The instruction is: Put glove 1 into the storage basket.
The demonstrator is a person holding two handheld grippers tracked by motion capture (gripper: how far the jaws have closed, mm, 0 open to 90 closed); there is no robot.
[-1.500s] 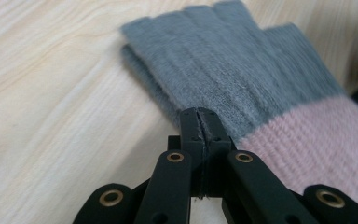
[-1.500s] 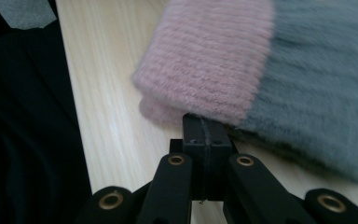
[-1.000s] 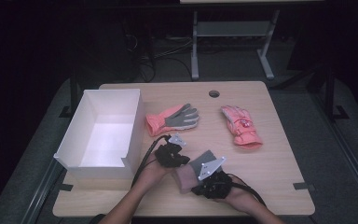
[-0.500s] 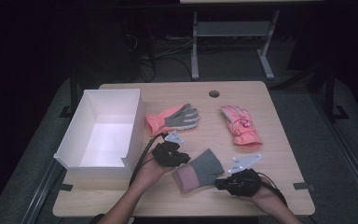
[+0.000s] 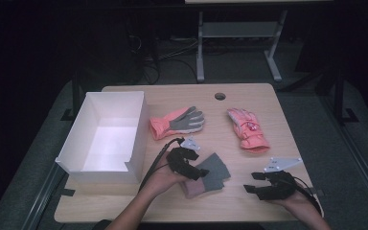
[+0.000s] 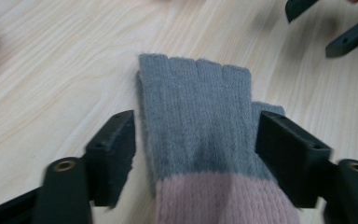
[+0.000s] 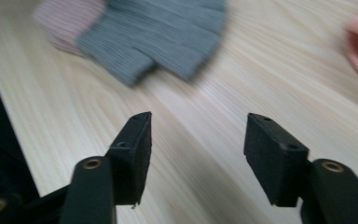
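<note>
While the grey-and-pink knit glove [image 5: 207, 175] is lying flat near the front edge of the wooden table [image 5: 268, 96], the high view is showing both grippers letting it go: a second ago they were bunched together over it, and now the right gripper [image 5: 255, 186] is sitting well apart to the glove's right, having swung outward, while the left gripper [image 5: 202, 174] is hovering over the glove's cuff end. The white box [image 5: 106, 168] is standing open at the left; an orange-and-grey glove [image 5: 177, 123] and a pink glove [image 5: 247, 129] are lying farther back. In the left gripper view, the jaws have just been opening and are now standing spread either side of the glove [image 6: 200, 126], the pads not pressing it. In the right gripper view, the jaws have likewise been opening and are spread over bare tabletop, nothing between them, the glove [image 7: 158, 32] blurred beyond. My reading: a release, the glove laid out and ready for the next pick. A small dark mark is showing on the pink glove's back, too small to read; no other writing visible.
</note>
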